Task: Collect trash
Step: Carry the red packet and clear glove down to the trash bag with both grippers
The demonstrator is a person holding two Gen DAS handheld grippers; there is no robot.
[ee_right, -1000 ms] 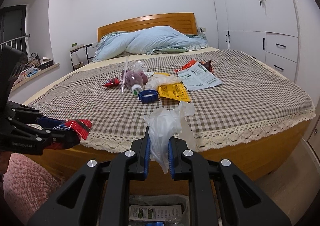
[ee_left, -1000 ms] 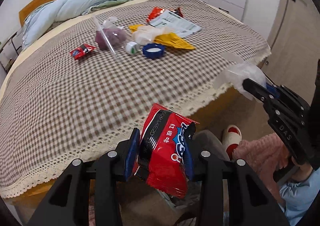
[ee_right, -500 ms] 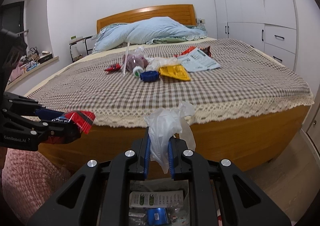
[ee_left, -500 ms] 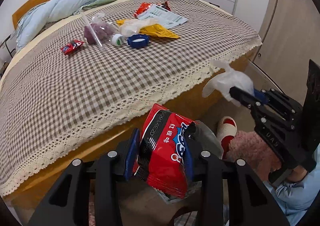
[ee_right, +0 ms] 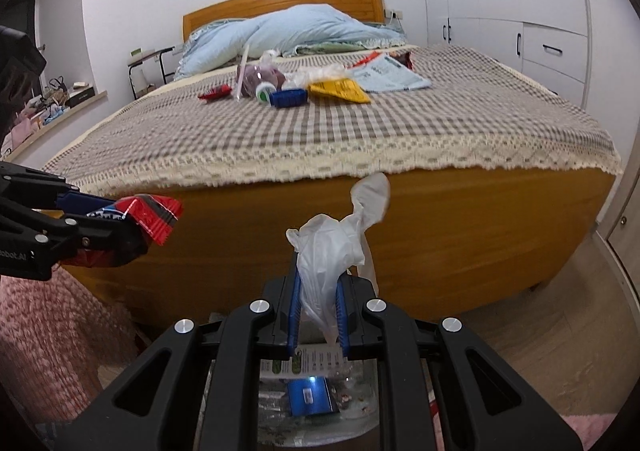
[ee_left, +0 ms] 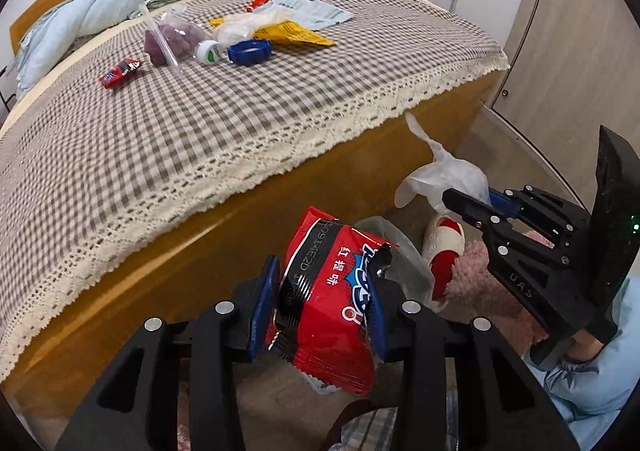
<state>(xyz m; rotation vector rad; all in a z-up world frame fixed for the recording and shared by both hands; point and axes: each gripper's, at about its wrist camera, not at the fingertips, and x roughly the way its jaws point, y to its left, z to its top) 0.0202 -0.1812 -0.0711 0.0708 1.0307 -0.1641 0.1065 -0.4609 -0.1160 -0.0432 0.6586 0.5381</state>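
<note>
My left gripper (ee_left: 320, 307) is shut on a red snack packet (ee_left: 332, 303), held below the bed's foot edge. That gripper (ee_right: 132, 227) and its red packet (ee_right: 152, 215) appear at the left of the right wrist view. My right gripper (ee_right: 318, 315) is shut on a crumpled white plastic glove (ee_right: 332, 251); in the left wrist view this gripper (ee_left: 460, 199) holds the glove (ee_left: 440, 179) at the right. Under the right gripper sits a trash bin (ee_right: 316, 399) holding a blue box and a printed packet. More trash lies on the bed: a blue lid (ee_left: 250, 51), a yellow packet (ee_left: 296, 35), a small red wrapper (ee_left: 120, 73).
The bed has a checked cover (ee_left: 200, 123) with a lace edge and a wooden frame (ee_right: 440, 235). A light blue quilt (ee_right: 296, 31) lies by the headboard. A slipper (ee_left: 444, 251) and a pink fluffy leg (ee_left: 488, 291) are beside the bin. White cupboards (ee_right: 520, 11) stand at the right.
Both grippers sank from above the bed's edge to beside its wooden frame, still gripping their loads. The trash bin came into fuller view under the right gripper.
</note>
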